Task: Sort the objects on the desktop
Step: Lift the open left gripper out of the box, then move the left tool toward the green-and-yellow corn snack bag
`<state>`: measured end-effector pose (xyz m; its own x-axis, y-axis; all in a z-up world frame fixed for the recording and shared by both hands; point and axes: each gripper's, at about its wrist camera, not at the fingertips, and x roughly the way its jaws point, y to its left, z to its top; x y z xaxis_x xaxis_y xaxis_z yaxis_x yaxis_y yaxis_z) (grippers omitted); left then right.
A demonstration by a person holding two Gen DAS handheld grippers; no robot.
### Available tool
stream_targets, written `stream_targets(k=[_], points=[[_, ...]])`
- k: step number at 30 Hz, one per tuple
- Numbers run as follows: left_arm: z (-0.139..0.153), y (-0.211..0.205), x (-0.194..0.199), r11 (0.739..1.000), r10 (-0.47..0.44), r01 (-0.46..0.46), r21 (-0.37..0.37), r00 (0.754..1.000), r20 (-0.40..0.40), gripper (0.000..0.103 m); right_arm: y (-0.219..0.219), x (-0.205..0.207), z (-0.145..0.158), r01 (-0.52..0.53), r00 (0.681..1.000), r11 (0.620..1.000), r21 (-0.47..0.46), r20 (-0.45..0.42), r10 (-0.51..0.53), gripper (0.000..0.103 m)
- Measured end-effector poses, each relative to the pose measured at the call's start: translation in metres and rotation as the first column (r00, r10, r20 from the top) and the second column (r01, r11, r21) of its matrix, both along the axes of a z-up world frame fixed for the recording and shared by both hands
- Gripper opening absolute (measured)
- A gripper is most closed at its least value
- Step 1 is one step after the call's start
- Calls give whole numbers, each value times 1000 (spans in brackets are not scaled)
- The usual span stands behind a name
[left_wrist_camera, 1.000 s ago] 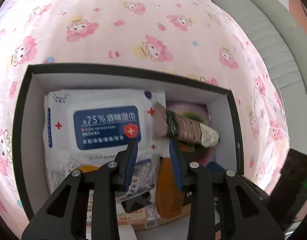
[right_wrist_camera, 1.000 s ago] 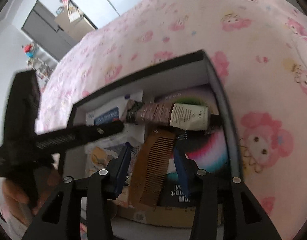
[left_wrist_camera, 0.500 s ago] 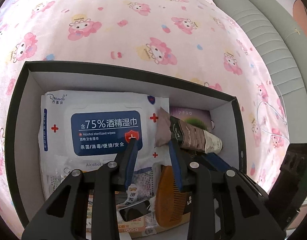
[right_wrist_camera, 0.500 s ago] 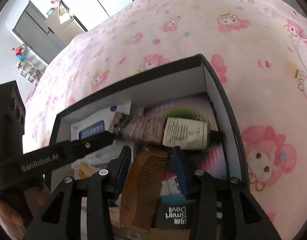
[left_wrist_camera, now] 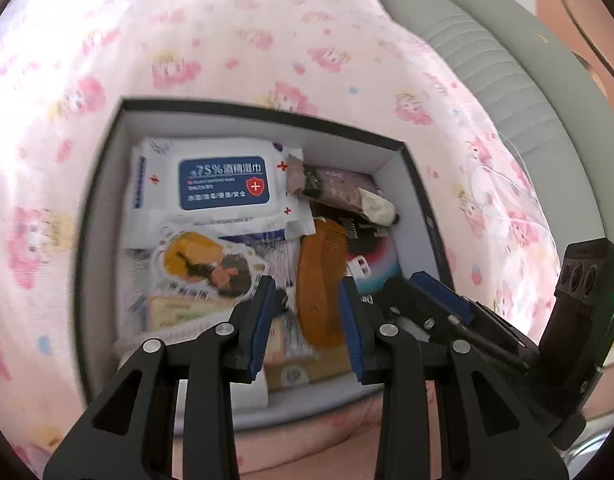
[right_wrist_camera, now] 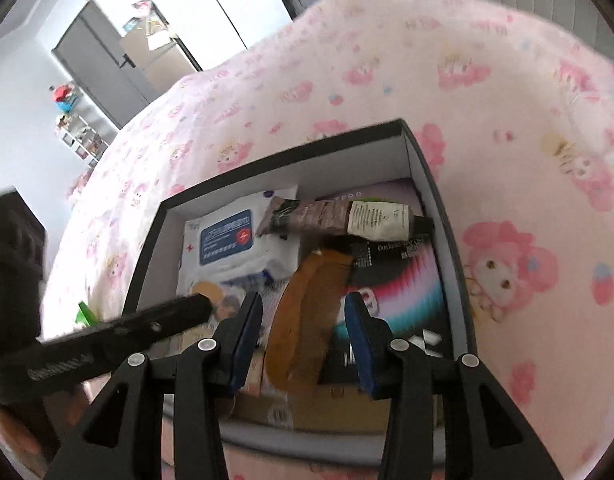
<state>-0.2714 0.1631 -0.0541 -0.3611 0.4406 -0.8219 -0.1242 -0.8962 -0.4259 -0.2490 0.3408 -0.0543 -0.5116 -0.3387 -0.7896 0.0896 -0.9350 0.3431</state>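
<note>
Left tongs (left_wrist_camera: 307,300) (parted, empty) hover over the box's (left_wrist_camera: 423,200) comb (left_wrist_camera: 319,280).

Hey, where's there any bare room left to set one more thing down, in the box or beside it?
The box is crowded: wipes pack, tube, comb overlap. Only a thin bare strip shows along its far wall. The pink bedspread around it is open.

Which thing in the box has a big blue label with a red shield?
The white wet-wipes pack, lying flat in the box's back left; nothing else there has one.
</note>
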Motion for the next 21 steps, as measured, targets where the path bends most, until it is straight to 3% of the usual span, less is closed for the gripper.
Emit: stream_targets(k=[2, 10, 21], points=[[16, -3, 19, 1000, -6, 4, -29, 999, -44, 33, -10, 19, 13, -55, 998, 998, -19, -42, 54, 40], [58, -28, 90, 992, -2, -20, -128, 986, -165, 33, -37, 78, 49, -98, 986, 995, -6, -136, 96, 40], [63, -73, 171, 972, 118, -164, -171, 961, -249, 33, -86, 144, 57, -133, 977, 990, 44, -163, 138, 40]])
